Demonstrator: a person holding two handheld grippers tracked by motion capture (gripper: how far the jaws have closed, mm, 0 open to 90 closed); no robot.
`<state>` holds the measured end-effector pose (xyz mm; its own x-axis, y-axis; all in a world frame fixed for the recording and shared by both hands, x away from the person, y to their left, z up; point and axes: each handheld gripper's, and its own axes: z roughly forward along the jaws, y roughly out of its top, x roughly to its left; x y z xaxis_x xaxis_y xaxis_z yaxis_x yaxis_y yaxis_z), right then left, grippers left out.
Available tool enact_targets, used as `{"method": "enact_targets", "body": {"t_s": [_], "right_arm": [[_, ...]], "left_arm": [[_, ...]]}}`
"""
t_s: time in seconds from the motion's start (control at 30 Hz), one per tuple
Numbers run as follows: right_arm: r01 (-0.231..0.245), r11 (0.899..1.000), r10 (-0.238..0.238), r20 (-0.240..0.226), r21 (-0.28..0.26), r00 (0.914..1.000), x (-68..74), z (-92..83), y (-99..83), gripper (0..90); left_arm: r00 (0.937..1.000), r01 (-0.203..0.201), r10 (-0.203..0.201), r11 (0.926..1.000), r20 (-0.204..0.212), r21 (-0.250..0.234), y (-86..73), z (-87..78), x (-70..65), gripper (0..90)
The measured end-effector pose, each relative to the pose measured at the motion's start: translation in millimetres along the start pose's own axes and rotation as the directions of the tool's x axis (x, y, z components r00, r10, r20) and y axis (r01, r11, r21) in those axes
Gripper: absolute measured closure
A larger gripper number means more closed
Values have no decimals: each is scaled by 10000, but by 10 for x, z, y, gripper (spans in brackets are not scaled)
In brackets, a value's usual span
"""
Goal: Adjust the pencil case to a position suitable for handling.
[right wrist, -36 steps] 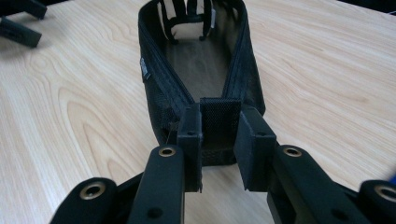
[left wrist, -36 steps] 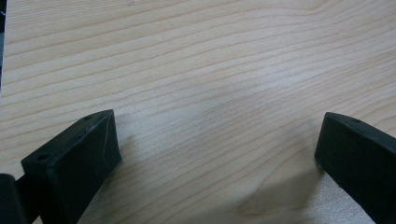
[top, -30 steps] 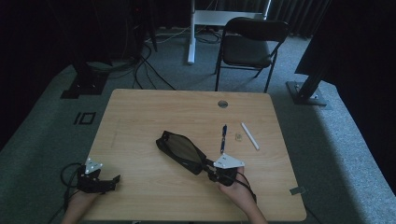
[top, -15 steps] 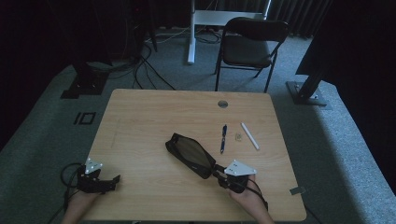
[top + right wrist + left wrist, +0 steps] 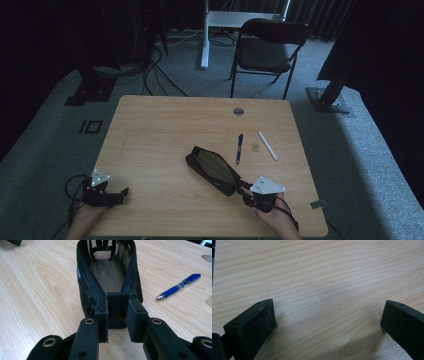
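Note:
A black mesh zip pouch [image 5: 212, 169] lies open on the wooden table [image 5: 160, 130], slanting from the middle toward the front right. My right gripper [image 5: 243, 188] is shut on the pouch's near end; in the right gripper view its pads pinch the black fabric tab [image 5: 117, 308] at the end of the pouch [image 5: 107, 277]. A blue pen [image 5: 239, 148] [image 5: 178, 286] and a white stick [image 5: 267, 145] lie just beyond the pouch to the right. My left gripper [image 5: 120, 194] rests at the table's front left corner, jaws wide apart over bare wood [image 5: 324, 290].
A small pale object [image 5: 255, 147] sits between pen and white stick. A round grommet [image 5: 238, 111] is set in the table's far edge. Behind the table stand a dark chair [image 5: 270, 47] and a white desk leg [image 5: 204, 35]; cables lie on the carpet.
My right gripper has pulled the pouch toward the front right of the table, away from the pen. The left gripper has stayed where it was.

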<state>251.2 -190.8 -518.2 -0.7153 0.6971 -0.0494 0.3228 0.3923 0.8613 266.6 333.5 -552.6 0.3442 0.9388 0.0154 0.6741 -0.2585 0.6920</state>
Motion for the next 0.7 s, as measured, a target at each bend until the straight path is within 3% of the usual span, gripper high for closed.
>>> {"method": "enact_targets", "body": {"t_s": [0.7], "right_arm": [[-247,9997,247,276,-1,9993,-185,-295,-204,729]], "left_arm": [[10000,4,-4,10000,1,0,0,0,0,0]]}}
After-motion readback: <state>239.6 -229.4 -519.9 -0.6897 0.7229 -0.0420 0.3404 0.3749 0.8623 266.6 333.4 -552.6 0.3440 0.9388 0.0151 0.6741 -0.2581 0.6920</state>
